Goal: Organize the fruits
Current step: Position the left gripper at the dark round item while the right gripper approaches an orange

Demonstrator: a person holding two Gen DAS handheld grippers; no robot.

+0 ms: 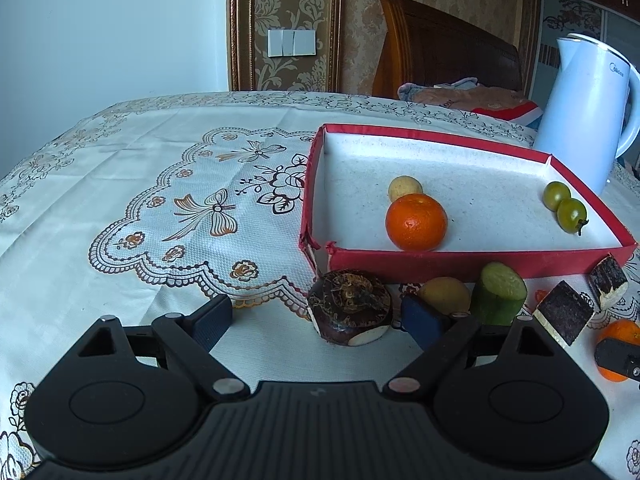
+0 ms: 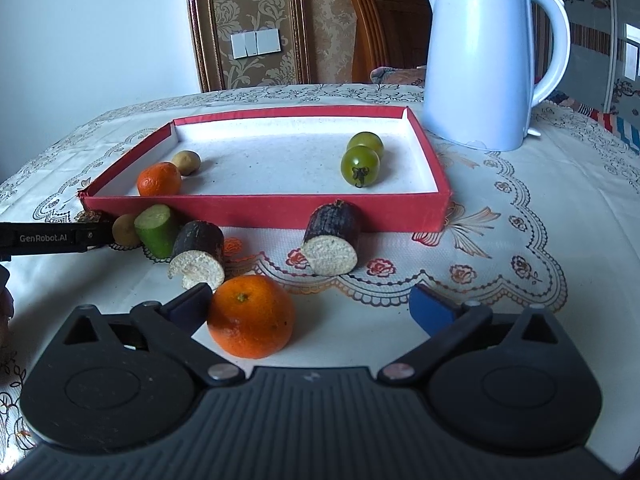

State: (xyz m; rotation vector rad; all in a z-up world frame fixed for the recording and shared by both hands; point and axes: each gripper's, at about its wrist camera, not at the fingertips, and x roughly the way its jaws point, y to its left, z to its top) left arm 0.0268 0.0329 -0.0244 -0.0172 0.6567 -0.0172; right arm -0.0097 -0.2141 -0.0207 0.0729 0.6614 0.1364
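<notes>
A red box point(image 1: 460, 261) point(image 2: 260, 210) holds an orange point(image 1: 416, 222) point(image 2: 159, 179), a small yellow fruit point(image 1: 405, 187) point(image 2: 186, 162) and two green tomatoes point(image 1: 565, 203) point(image 2: 360, 164). In front of it lie a brown water chestnut point(image 1: 350, 306), a yellow fruit point(image 1: 444, 294) point(image 2: 125, 230), a cucumber piece point(image 1: 498, 294) point(image 2: 157, 230), two dark sugarcane pieces point(image 1: 564, 312) point(image 2: 332, 240) and a second orange point(image 2: 250, 316) point(image 1: 612, 344). My left gripper point(image 1: 316, 322) is open around the water chestnut. My right gripper point(image 2: 312, 308) is open, with the second orange against its left finger.
A white electric kettle point(image 2: 480, 60) point(image 1: 588, 108) stands behind the box's right end. The patterned tablecloth point(image 1: 160, 208) covers the table. A wooden chair back point(image 1: 440, 48) and folded cloth are beyond the far edge.
</notes>
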